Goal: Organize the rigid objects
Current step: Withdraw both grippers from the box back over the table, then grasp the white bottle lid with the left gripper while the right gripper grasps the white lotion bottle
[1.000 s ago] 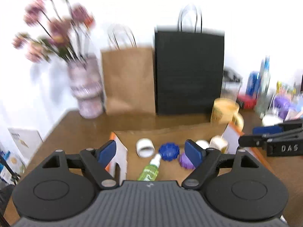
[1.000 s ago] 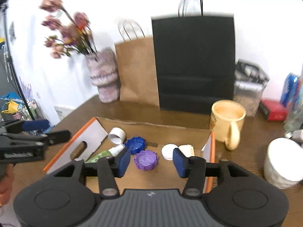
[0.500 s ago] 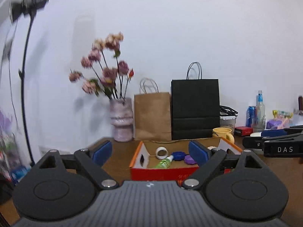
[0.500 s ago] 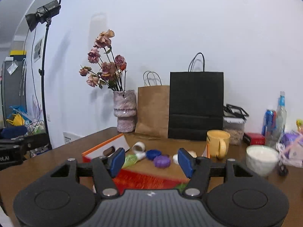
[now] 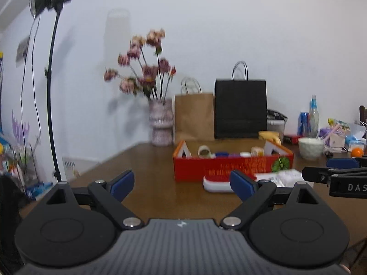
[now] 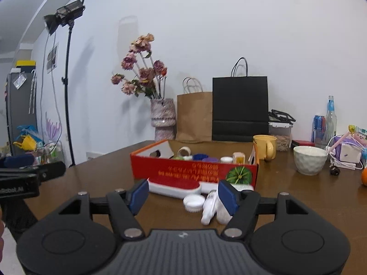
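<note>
A: On the brown wooden table (image 6: 298, 197), where do the task's things sit?

B: Most lie inside the shallow red cardboard box (image 6: 195, 170) with orange lettering and a green fruit picture on its front wall. Over its rim you can see a white tape roll (image 6: 184, 152), a blue ridged cap (image 6: 200, 156), a purple ridged cap (image 6: 209, 159), a small white cap (image 6: 226, 159) and a little cream carton (image 6: 238, 157).

A: And outside the box?

B: A flat white tray with a red top (image 6: 174, 185) lies just before the box's front wall. Near it, closer to the camera, are a white ridged lid (image 6: 193, 202) and a white tube-shaped bottle (image 6: 209, 207) lying on its side.

A: How stands the right gripper (image 6: 182, 197)?

B: Its blue pads are spread apart, having just been opening, and they press on nothing. The white bottle shows beside the right-hand pad, but whether it sits between them I cannot tell.

A: The left gripper (image 5: 182, 184)?

B: Spread wider, its jaws also just opening, with only bare table and the tray's edge seen through the gap. Nothing is pinched.

A: What stands behind?

B: A yellow ceramic mug (image 6: 266, 147) just beside the box's far right corner, a white faceted bowl (image 6: 309, 160) to the right, and against the wall a mottled pink vase of dried flowers (image 6: 162, 119), a brown paper bag (image 6: 195, 116) and a black paper bag (image 6: 240, 108).
</note>
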The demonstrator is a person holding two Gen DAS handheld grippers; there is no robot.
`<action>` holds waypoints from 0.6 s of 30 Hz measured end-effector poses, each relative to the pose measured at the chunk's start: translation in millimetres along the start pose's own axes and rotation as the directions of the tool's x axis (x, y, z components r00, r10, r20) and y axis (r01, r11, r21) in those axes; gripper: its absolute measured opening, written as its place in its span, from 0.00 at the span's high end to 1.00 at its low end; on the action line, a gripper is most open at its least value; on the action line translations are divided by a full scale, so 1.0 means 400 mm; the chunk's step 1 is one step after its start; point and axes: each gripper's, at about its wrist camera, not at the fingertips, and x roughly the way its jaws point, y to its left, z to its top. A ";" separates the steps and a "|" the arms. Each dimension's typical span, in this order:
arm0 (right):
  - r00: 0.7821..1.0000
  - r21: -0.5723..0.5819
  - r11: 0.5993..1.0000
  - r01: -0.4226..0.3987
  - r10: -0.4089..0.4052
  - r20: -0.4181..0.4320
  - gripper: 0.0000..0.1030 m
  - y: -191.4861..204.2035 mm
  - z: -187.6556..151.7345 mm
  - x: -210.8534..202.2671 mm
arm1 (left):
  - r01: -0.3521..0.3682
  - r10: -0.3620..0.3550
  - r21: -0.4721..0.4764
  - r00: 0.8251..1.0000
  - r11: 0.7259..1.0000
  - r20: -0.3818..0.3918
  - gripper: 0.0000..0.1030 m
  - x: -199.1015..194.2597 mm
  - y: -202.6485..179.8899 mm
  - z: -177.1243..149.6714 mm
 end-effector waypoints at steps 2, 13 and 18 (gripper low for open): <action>1.000 0.002 1.000 -0.004 0.004 -0.011 0.35 -0.001 -0.007 0.001 | 0.006 -0.006 -0.015 1.000 1.000 -0.030 0.10 0.011 0.006 -0.005; 0.996 0.069 0.998 -0.003 0.009 -0.087 0.35 -0.043 -0.014 0.105 | 0.062 -0.064 -0.018 0.984 0.998 -0.166 0.10 0.141 -0.039 -0.029; 0.992 0.170 0.985 -0.014 0.035 -0.122 0.35 -0.087 -0.012 0.179 | 0.100 -0.103 -0.021 0.968 0.995 -0.227 0.10 0.219 -0.070 -0.047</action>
